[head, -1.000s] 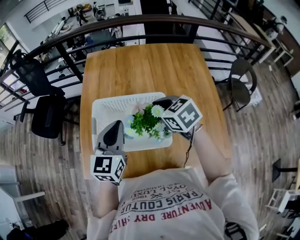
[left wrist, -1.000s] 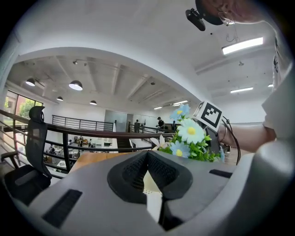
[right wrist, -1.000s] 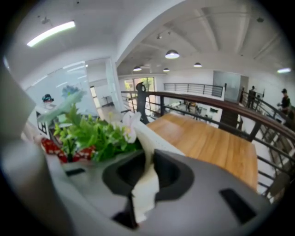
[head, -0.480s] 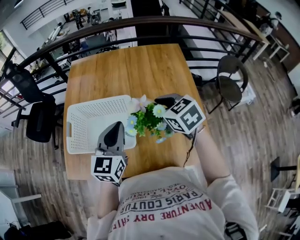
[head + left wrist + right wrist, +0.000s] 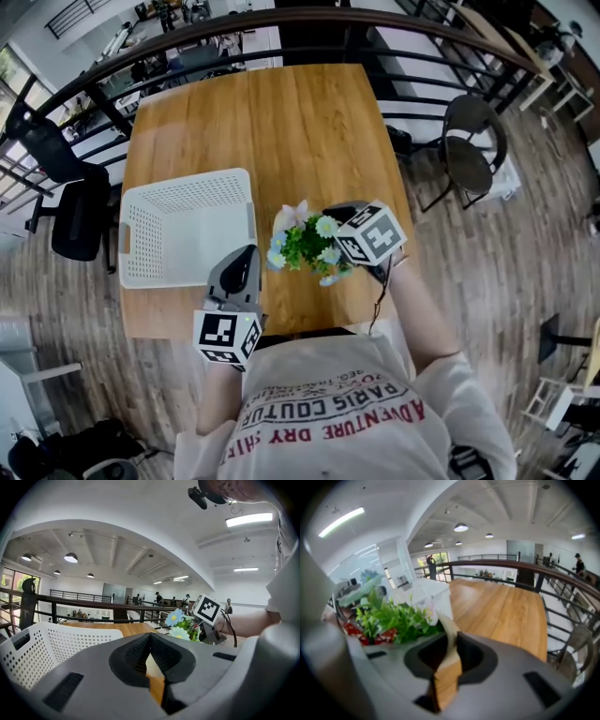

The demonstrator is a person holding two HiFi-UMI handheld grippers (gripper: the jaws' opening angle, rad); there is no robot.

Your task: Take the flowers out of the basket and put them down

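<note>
The flowers (image 5: 305, 246), a small bunch of green leaves with white, blue and pink blooms, are outside the white perforated basket (image 5: 178, 234), over the wooden table to its right. My right gripper (image 5: 328, 214) is shut on the bunch's tan paper wrap (image 5: 446, 667), with the leaves (image 5: 393, 618) just to the left of its jaws. My left gripper (image 5: 246, 255) hovers at the basket's front right corner, shut, with nothing between its pads (image 5: 150, 639). From there the basket wall (image 5: 56, 644) lies left and the flowers (image 5: 180, 625) right.
The wooden table (image 5: 300, 131) stretches bare beyond the flowers. A dark metal railing (image 5: 281, 23) curves round its far side. A black office chair (image 5: 70, 216) stands left of the table and a round chair (image 5: 473, 141) to its right.
The right gripper has carried the flowers from above the basket to over the bare table on its right. The left gripper now sits off the basket's corner instead of over its front.
</note>
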